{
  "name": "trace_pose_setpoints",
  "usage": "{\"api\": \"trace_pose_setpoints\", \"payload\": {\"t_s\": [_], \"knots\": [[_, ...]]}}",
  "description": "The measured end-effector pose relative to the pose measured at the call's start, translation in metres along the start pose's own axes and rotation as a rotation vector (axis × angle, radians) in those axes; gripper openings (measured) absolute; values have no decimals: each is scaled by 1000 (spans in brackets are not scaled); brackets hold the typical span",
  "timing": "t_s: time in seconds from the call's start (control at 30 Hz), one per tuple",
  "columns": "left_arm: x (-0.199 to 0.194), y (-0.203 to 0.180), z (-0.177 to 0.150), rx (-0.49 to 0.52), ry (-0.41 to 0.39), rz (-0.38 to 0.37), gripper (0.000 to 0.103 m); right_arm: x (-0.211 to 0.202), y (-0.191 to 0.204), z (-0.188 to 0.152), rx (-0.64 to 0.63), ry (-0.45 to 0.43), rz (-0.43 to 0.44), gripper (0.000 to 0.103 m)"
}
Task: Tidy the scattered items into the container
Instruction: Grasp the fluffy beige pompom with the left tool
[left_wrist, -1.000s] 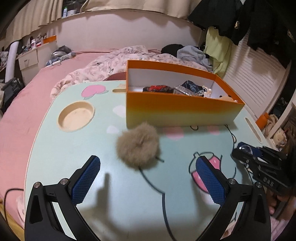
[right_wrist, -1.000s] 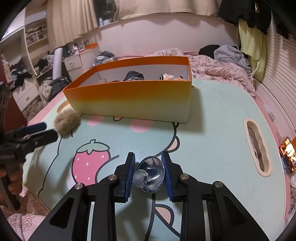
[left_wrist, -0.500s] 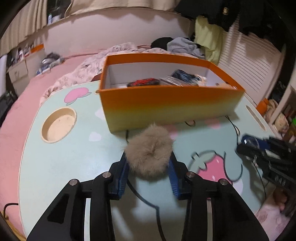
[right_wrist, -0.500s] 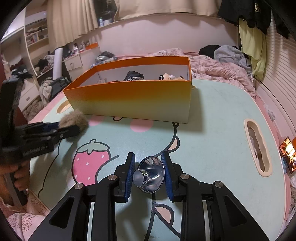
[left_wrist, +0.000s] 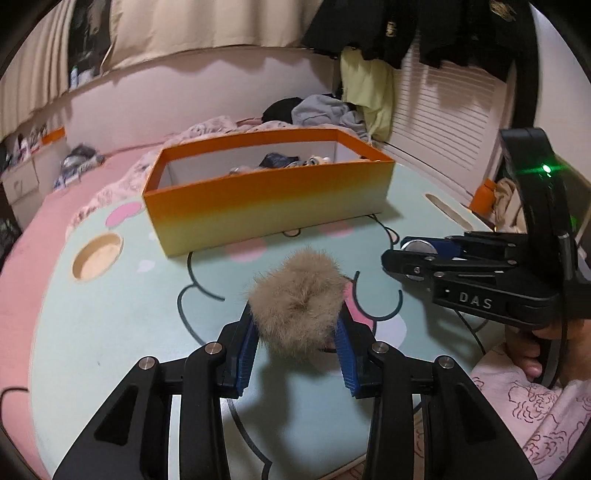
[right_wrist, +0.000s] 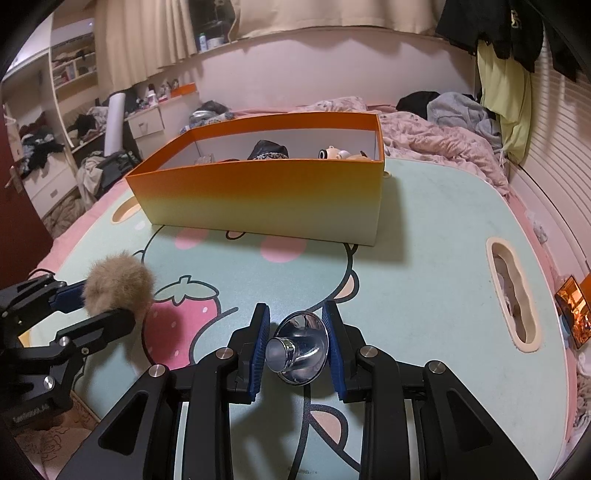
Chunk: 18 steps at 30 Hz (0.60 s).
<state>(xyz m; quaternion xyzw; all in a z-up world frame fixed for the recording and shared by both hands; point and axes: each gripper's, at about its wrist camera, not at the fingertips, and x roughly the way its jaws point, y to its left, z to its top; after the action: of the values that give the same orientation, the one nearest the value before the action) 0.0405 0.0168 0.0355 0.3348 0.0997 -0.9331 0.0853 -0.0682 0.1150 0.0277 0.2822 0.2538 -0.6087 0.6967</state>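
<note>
A beige fluffy pompom (left_wrist: 297, 295) hangs above the mint table, and my left gripper (left_wrist: 297, 325) is shut on it between its blue pads. The same pompom (right_wrist: 118, 284) appears at the left of the right wrist view, clear of the tabletop. My right gripper (right_wrist: 297, 345) is shut on a shiny chrome knob (right_wrist: 299, 349) low over the table; it shows from the side in the left wrist view as the right gripper (left_wrist: 417, 254). The orange box (left_wrist: 266, 199) stands beyond both, open-topped, with several small items inside (right_wrist: 267, 151).
The mint table (right_wrist: 424, 240) has a round cup hole (left_wrist: 96, 256) at its left and a long slot (right_wrist: 511, 295) at its right. A bed with pink bedding (left_wrist: 44, 221) and clothes lies behind. A hand (left_wrist: 532, 354) holds the right gripper's handle.
My left gripper moved in on the pompom, shut on it and lifted it off the table, swinging right towards the right gripper. The right gripper and knob stayed still.
</note>
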Motion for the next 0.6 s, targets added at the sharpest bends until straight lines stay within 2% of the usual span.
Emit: {"api": "trace_pose_setpoints", "payload": {"t_s": [0.13,0.37,0.4,0.47,0.5,0.53,0.6], "knots": [[13,7,-4,-53,43,-1,40,0,0,0,-1,0,-1,28],[24,3,-11,-28,46,19,43,0,-1,0,-1,1,-1,28],[24,3,-12,-25,46,15,47,0,-1,0,-1,1,-1,28],[27,1,-13,-16,49,7,62,0,-1,0,-1,1,-1,28],[28,0,-14,-13,54,8,77,0,-1,0,-1,1,-1,28],[29,0,-15,-8,58,8,83,0,-1,0,-1,1,-1,28],[29,-2,-15,-1,61,12,83,0,-1,0,-2,1,-1,28]]}}
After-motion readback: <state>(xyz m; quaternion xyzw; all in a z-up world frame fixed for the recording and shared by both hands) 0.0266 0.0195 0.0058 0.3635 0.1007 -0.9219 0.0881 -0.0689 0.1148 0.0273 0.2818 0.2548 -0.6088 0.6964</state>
